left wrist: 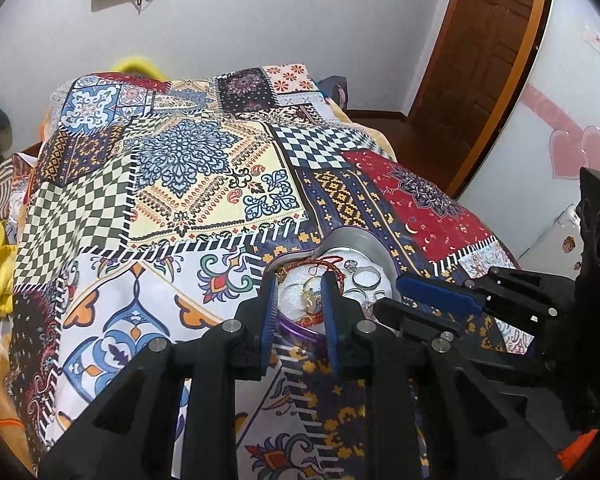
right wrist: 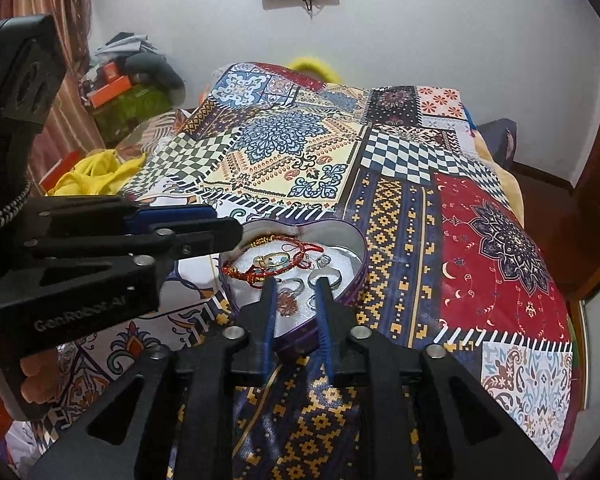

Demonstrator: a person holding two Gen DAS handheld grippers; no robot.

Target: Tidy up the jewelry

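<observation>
Both grippers are over the heart-shaped purple metal tin [right wrist: 356, 264], which sits on the patchwork-print bed cover [right wrist: 400, 216], and most of the job looks done. As far as I can see, no jewellery lies loose on the cover; the pieces visible are all inside the tin, on its white padding. Just beyond the right gripper [right wrist: 296, 286], the red braided cord bracelet [right wrist: 260, 270] runs across the far half, with a gold-and-blue charm [right wrist: 270, 261] beside it. Between its jaws there's a silver ring with a reddish stone [right wrist: 288, 300], and plain silver rings [right wrist: 324, 276] by the right-hand jaw. Those jaws stand apart, holding nothing. The left gripper [left wrist: 298, 286] hovers over the tin's near edge, jaws likewise parted and empty. What's left, I'd judge, is tidying pieces within the tin; I can't spot a lid.
</observation>
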